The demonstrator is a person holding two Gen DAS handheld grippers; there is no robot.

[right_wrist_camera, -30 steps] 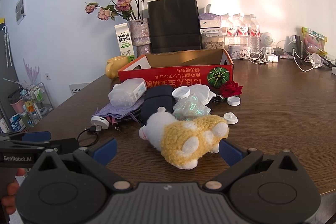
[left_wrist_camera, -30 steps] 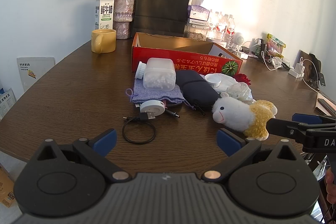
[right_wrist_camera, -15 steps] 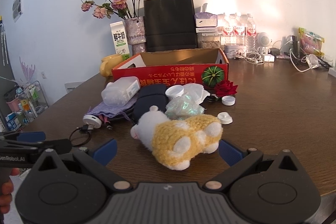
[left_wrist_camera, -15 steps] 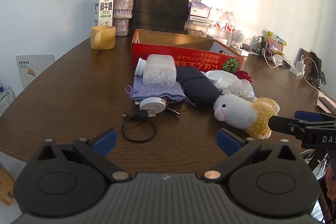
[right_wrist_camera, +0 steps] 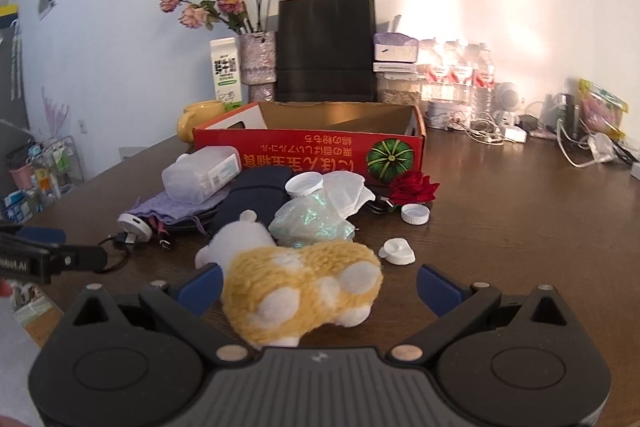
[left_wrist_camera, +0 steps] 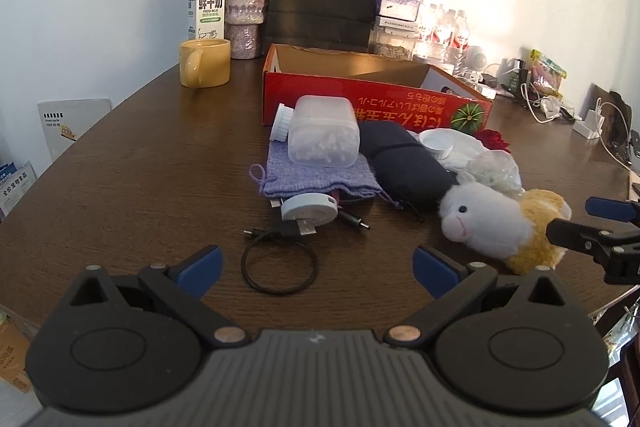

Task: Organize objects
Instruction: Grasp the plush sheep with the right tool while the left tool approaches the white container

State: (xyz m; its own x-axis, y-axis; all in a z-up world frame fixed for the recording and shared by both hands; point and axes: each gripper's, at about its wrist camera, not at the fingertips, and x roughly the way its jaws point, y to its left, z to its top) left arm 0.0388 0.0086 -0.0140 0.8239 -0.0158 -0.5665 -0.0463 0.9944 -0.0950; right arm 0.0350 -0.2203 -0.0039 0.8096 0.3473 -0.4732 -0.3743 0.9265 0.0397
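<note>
We take the step in hand to be picking up the plush sheep [right_wrist_camera: 304,283], which lies on its side on the desk [right_wrist_camera: 520,227] in front of the red box [right_wrist_camera: 312,155]; the right tool [right_wrist_camera: 318,287] stands wide, its jaws on either side of the sheep's yellow body but not closed on it; to do this well we centre the soft body between the jaws, close on the thick middle rather than a leg, and lift straight up before we carry it over the box wall; the plush will squash, so we judge a firm bite is needed. The left tool [left_wrist_camera: 316,267] is also wide and holds nothing, hovering over the black cable loop [left_wrist_camera: 279,271].

Around the sheep things crowd in; a crinkled clear wrapper [right_wrist_camera: 310,223] touches its back, a dark pouch [right_wrist_camera: 256,195] lies just beside its head, and a small white cap [right_wrist_camera: 397,251] sits near its feet; we should avoid dragging these along; the plastic jar [left_wrist_camera: 322,133] rests on a purple cloth bag [left_wrist_camera: 316,179] farther left, well clear of the lift.
</note>
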